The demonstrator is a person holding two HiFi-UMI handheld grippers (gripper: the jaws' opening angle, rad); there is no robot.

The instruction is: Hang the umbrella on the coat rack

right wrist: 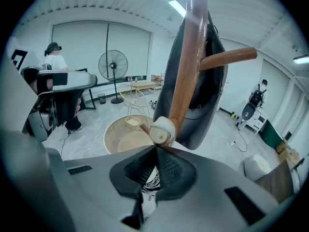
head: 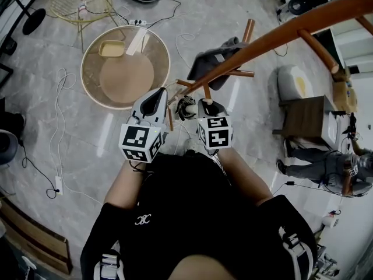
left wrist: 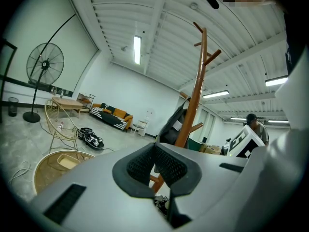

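Note:
The wooden coat rack slants across the head view, with a dark bag hung on a peg. A folded black-and-white umbrella sits at the rack's lower pegs, between my two grippers. In the right gripper view its cream handle end lies just above my right gripper. That gripper is shut, seemingly on a thin part of the umbrella that is hidden by the pads. Patterned fabric shows below the jaws. My left gripper is shut on nothing, level, and faces the rack pole.
A round rattan table and a wire chair stand beyond the left gripper. Cables run over the floor. A wooden side table and a person are at the right. A floor fan stands far left.

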